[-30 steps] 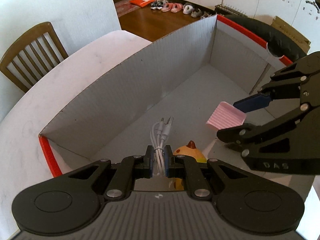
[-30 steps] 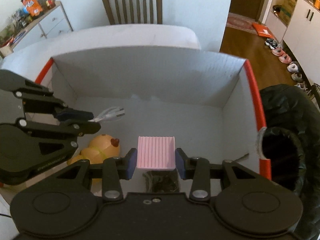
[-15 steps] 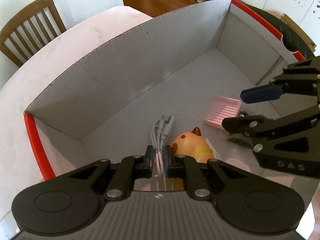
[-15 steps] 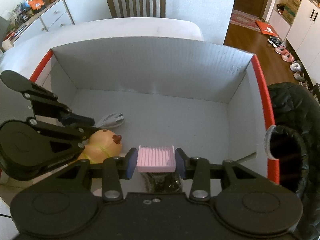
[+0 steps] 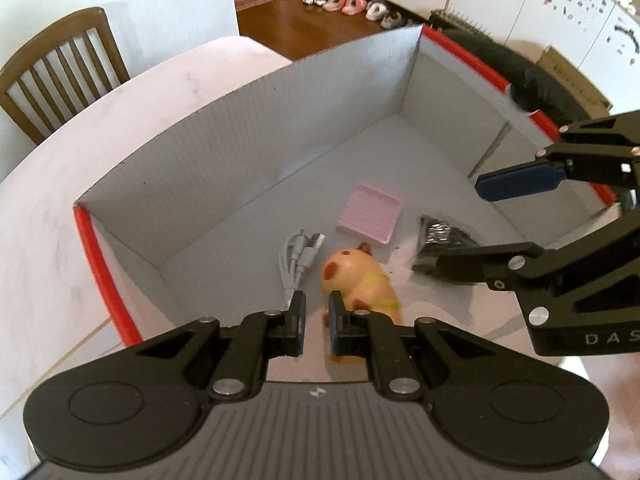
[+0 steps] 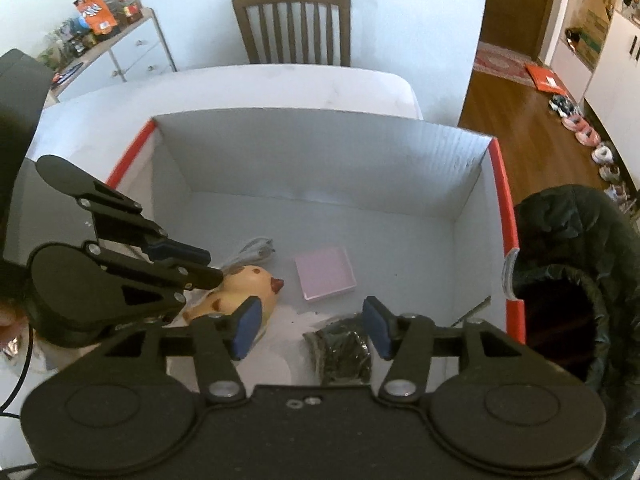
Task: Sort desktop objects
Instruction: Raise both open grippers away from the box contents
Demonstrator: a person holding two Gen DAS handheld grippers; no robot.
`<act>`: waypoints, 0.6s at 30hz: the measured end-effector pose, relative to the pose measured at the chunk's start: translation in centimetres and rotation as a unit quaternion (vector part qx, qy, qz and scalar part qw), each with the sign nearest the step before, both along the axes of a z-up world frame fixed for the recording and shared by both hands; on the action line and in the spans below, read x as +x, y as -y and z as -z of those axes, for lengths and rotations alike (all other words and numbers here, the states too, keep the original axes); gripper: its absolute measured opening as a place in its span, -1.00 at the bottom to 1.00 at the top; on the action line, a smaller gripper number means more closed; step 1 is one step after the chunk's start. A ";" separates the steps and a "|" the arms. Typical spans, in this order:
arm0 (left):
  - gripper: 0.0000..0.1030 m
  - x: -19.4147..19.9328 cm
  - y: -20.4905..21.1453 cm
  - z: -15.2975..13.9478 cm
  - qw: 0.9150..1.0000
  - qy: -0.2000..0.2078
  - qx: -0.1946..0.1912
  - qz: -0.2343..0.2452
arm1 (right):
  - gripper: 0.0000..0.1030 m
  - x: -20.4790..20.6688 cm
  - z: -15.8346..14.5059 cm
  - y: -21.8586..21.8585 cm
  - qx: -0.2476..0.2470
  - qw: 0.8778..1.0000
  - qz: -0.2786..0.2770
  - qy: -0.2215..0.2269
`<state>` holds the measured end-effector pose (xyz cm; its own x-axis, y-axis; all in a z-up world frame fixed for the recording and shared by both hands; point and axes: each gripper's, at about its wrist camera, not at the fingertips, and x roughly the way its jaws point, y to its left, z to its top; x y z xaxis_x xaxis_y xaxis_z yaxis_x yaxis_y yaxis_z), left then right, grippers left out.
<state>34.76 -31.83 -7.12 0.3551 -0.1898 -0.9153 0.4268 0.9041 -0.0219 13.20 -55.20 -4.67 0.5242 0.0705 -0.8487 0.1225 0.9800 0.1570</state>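
With the cable [image 5: 298,258], duck toy [image 5: 360,280], pink tray [image 5: 370,218] and dark packet [image 6: 344,350] lying in the box [image 5: 240,128], both grippers hover released, the right gripper [image 6: 312,326] widening; sorting looks nearly done

— What's in the box [image 5: 248,148]?

— Four things on the grey floor of my red-edged cardboard box. A pink ribbed tray [image 5: 369,219] lies flat near the middle. A coiled white cable [image 5: 298,258] lies just left of it, plugs pointing toward the far wall.

— And the toy?

— A yellow duck-like figure [image 5: 360,280] with brown spots lies on its side between cable and tray, nearer me. A dark, shiny packet [image 6: 344,350] lies to its right, close to the near wall.
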 end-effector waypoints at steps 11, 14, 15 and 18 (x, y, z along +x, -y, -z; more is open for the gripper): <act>-0.81 -3.6 0.0 -3.6 0.998 0.054 -0.038 0.005 | 0.19 -2.6 -2.4 -0.5 0.012 0.999 0.005 0.034; -0.80 -4.5 -0.2 -4.1 0.997 0.063 -0.041 0.002 | 0.23 -3.4 -2.9 -0.8 0.008 0.999 0.000 0.043; -0.80 -4.8 -0.3 -4.3 0.997 0.067 -0.041 0.002 | 0.23 -3.6 -3.1 -0.9 0.005 0.999 -0.001 0.046; -0.80 -5.5 -0.5 -4.6 0.996 0.075 -0.045 0.002 | 0.27 -4.2 -3.4 -1.3 0.001 0.999 -0.001 0.054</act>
